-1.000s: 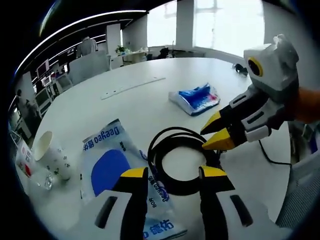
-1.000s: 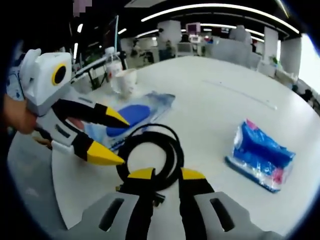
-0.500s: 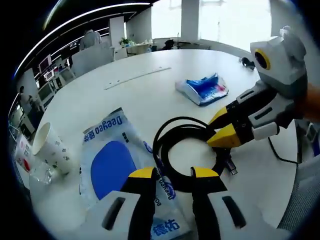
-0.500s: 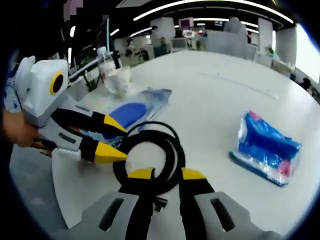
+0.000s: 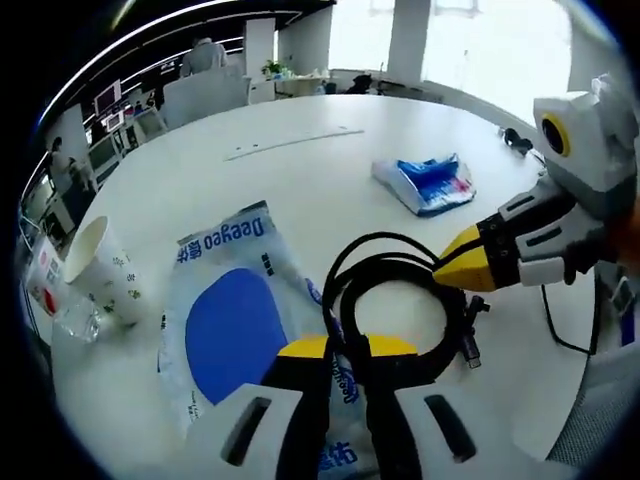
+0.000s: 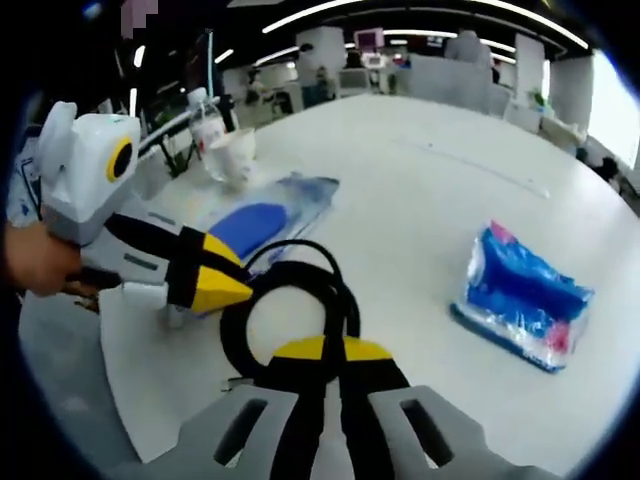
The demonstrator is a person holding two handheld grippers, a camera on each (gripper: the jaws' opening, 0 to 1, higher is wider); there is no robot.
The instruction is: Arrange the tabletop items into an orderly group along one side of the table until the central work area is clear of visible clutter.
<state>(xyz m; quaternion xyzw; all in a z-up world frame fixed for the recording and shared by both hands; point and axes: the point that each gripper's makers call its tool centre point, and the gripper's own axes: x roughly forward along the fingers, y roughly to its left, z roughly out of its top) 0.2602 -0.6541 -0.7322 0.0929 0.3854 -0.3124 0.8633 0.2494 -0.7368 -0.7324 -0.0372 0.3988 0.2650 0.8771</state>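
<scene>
I had both tongs on the coiled black cable (image 5: 400,305), which lay on the white table (image 5: 300,190) directly ahead of each pair. The left tongs (image 5: 345,348) were pinched shut on the near arc of the coil; the right tongs (image 6: 333,349) were closed on the opposite arc. To do this well, I judged I should lift both sides together and level, so the loops stayed stacked, then carry the coil toward the table edge clear of the flat blue-and-white pouch (image 5: 235,320) just left of my left tongs.

The left gripper view gave me the dangling plug end (image 5: 472,345) and the paper cup (image 5: 100,280) far left. The right gripper view showed the blue tissue pack (image 6: 525,300) well off to the right, and a bottle (image 6: 205,125) behind the cup.
</scene>
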